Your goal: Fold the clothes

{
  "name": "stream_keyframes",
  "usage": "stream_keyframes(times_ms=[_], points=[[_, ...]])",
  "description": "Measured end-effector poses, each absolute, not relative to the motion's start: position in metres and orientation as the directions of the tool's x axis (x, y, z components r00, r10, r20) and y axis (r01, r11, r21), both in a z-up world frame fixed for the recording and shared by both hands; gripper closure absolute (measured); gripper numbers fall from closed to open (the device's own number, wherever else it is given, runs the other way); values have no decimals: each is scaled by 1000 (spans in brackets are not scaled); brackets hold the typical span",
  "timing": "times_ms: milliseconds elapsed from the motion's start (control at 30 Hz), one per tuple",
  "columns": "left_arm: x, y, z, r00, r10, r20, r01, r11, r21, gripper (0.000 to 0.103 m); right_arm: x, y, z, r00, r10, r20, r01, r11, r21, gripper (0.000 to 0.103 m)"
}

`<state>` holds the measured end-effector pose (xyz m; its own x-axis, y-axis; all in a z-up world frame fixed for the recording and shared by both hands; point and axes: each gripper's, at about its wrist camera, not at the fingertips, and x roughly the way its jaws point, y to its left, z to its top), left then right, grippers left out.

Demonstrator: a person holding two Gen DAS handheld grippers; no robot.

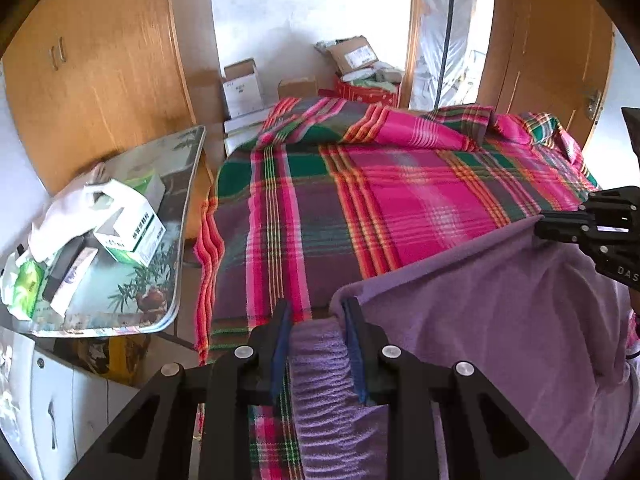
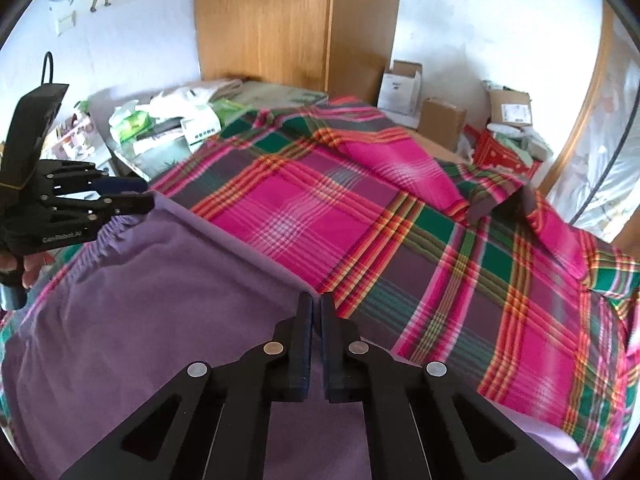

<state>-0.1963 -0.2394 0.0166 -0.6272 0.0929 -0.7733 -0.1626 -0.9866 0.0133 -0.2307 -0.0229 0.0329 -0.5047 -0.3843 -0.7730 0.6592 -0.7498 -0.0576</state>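
A purple garment (image 1: pixel 500 300) with a gathered elastic band is held up over the bed, its top edge stretched taut between both grippers. In the left wrist view my left gripper (image 1: pixel 316 308) is shut on the bunched band at one corner. My right gripper (image 1: pixel 540 228) shows at the right edge there, pinching the other corner. In the right wrist view my right gripper (image 2: pixel 316 300) is shut on the garment's (image 2: pixel 160 300) edge, fingers nearly touching. My left gripper (image 2: pixel 148 196), held by a hand, shows at the far left. The cloth's lower part drapes down out of sight.
A pink, green and purple plaid blanket (image 1: pixel 400 184) covers the bed (image 2: pixel 400 220), rumpled at the far end. A side table (image 1: pixel 188 208) with boxes and bags stands left of the bed. Behind are a wooden wardrobe (image 1: pixel 100 80), cardboard boxes (image 1: pixel 244 84) and a door (image 1: pixel 552 60).
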Motion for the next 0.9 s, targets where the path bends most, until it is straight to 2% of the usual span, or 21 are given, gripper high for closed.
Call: stream_keyframes(times_ms=[300,900], points=[[-162,-233,46,-690,70,-721,-163,-985,60,76,-177,-16,65,-565,-407,-718,657,-748,-93,99],[-63,-226,84,-764,73,-641,-147,-987,63,76,-59,6,97,-617,-440,-652,645,-758,-98,99]])
